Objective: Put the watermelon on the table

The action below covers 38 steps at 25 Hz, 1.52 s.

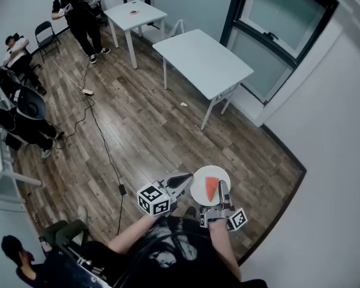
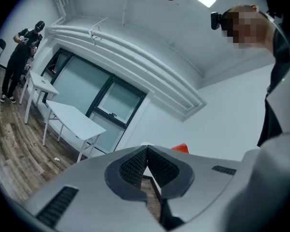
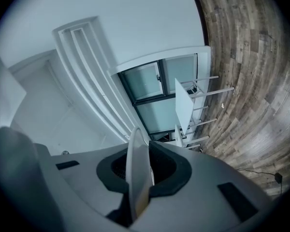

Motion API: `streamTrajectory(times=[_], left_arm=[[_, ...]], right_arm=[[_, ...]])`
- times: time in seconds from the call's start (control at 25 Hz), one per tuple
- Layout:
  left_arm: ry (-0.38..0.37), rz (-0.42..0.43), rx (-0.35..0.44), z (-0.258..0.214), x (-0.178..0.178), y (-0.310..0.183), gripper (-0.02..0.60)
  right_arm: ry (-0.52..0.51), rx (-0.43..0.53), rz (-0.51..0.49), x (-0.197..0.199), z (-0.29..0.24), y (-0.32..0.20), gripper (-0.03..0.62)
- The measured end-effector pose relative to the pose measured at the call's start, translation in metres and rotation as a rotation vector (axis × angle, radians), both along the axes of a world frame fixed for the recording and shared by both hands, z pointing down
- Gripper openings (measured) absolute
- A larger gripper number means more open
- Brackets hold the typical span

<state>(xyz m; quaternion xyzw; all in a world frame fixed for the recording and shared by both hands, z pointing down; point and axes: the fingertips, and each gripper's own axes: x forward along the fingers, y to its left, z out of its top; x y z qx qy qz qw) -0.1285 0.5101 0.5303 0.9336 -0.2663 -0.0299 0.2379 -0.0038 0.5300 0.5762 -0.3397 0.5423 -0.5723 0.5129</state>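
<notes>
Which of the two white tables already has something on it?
The smaller, farther table near the standing person: a reddish item lies on it. The larger window-side table shows none.

The head camera looks steeply down from above the person, over the left gripper [image 1: 183, 182] and right gripper [image 1: 222, 188] to the wood floor [image 1: 138, 131], white table [image 1: 204, 62] and window [image 1: 276, 35]. The left gripper [image 2: 146, 148] camera sits close behind its jaws, facing level. The right gripper [image 3: 140, 146] camera is rolled sideways, the plate [image 3: 135, 173] edge-on just before it. All 3 views share that table [image 2: 75, 119] [image 3: 182, 105], window [image 2: 104, 93] [image 3: 154, 86] and floor [image 2: 14, 144] [image 3: 251, 81]
</notes>
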Motion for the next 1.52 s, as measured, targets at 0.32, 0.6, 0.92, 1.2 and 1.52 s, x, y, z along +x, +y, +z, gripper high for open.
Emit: streamTrajectory(times=[0.32,0.6,0.92,1.2,1.52], left_arm=[[0.019,0.038,-0.029,0.01,-0.026,-0.006,0.005],[0.022,0.028,-0.093,0.031,-0.029,-0.03,0.005],[0.038,0.026,-0.095,0.031,0.022,-0.132,0.005],[0.038,-0.034,-0.098,0.027,0.062,-0.229,0.005],[0.016,-0.065,-0.152,0.046,0.086,-0.287,0.005]], right_arm=[[-0.019,-0.02,0.034,-0.024,0.011,0.002,0.043],[-0.039,-0.071,0.021,-0.025,0.031,-0.018,0.043],[-0.012,-0.038,0.01,0.023,0.019,-0.12,0.043],[0.014,0.002,-0.07,0.059,0.004,-0.196,0.043],[-0.031,-0.073,-0.041,0.097,0.036,-0.262,0.043]])
